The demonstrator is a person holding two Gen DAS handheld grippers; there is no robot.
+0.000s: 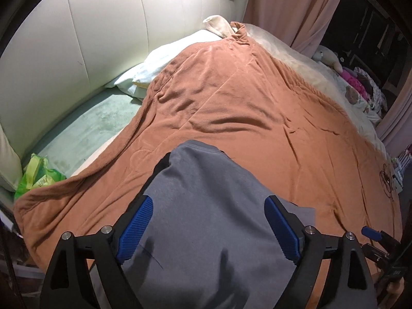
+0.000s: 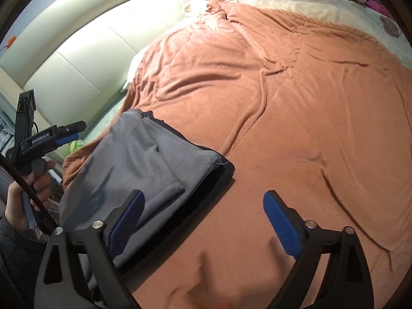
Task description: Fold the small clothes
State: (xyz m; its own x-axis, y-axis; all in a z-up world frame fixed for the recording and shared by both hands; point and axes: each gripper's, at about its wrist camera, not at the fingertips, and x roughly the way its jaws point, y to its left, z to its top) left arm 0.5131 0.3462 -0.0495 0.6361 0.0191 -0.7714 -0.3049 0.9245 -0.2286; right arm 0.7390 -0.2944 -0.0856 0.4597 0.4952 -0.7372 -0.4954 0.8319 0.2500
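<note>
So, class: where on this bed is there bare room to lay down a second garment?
Free: the orange blanket right of the grey garment, up to the cream cover. Also the green sheet by the headboard. Crowded: the far edge with soft toys.

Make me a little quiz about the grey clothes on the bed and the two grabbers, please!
1. True or false: the grey garment lies on an orange blanket.
2. Are the left gripper and the right gripper open or shut?
3. What lies at the bed's edge near the cream headboard? A) a green plastic bag B) a red ball C) a shoe

Key
1. True.
2. Both open; neither set of pads presses on the garment.
3. A, the green plastic bag.
</note>
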